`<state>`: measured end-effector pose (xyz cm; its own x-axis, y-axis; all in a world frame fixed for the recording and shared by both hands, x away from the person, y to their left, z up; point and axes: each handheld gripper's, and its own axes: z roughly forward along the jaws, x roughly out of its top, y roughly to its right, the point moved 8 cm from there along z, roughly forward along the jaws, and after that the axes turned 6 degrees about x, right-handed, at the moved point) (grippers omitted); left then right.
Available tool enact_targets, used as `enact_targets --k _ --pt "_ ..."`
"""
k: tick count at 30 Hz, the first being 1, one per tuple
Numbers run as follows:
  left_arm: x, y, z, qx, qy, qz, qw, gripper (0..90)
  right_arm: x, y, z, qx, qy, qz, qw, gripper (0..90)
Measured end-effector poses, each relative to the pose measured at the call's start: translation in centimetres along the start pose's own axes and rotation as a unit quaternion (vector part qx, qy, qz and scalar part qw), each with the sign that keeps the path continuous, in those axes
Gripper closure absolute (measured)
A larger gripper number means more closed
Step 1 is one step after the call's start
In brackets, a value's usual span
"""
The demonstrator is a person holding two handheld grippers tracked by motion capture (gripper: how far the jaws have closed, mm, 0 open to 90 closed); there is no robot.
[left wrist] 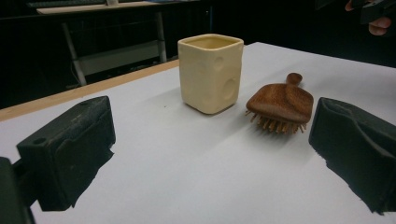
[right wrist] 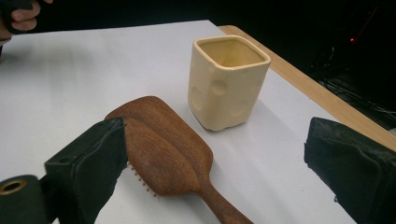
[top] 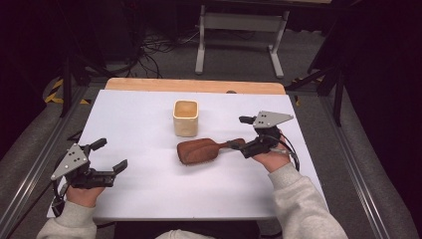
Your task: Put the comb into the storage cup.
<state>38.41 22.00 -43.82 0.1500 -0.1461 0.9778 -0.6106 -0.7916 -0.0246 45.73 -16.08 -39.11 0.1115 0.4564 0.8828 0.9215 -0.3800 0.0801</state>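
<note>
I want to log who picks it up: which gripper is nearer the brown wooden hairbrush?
Right. The right gripper is open at the brown wooden hairbrush handle; the left gripper sits open, well off.

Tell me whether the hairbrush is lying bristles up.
No: the hairbrush lies on the table wooden back up, bristles pointing down.

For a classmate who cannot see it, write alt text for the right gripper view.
A wooden hairbrush lies bristles-down on a white table, its handle running between the open right gripper's two black jaws. Just beyond the brush stands a cream, square-sided cup, upright and apparently empty, near the table's wooden edge.
</note>
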Motion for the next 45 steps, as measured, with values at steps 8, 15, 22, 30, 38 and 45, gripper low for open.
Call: enact_targets --k 8,15,22,30,38,45 --pt "-0.1 0.2 0.2 -0.009 0.001 -0.001 1.0 1.4 0.9 0.3 1.9 0.03 -0.025 -0.012 0.9992 5.4" --pt "-0.1 0.2 0.2 -0.017 -0.001 -0.004 0.9999 0.6 1.5 0.3 3.3 0.052 -0.053 -0.027 0.9969 5.5" --pt "-0.2 0.2 0.2 -0.019 -0.005 -0.006 0.9998 0.6 1.9 0.4 4.1 0.074 -0.077 -0.039 0.9934 5.6" --pt "-0.4 0.1 0.3 -0.014 -0.014 -0.004 0.9998 1.2 1.5 0.3 5.4 0.111 -0.132 -0.066 0.9828 5.9" --pt "-0.5 0.2 0.3 -0.016 -0.016 -0.003 0.9997 1.4 -0.2 0.0 7.0 0.155 -0.214 -0.087 0.9605 10.5" --pt "-0.5 0.3 0.3 -0.019 -0.017 -0.003 0.9997 1.4 -2.6 0.8 8.5 0.163 -0.304 -0.131 0.9295 17.4"
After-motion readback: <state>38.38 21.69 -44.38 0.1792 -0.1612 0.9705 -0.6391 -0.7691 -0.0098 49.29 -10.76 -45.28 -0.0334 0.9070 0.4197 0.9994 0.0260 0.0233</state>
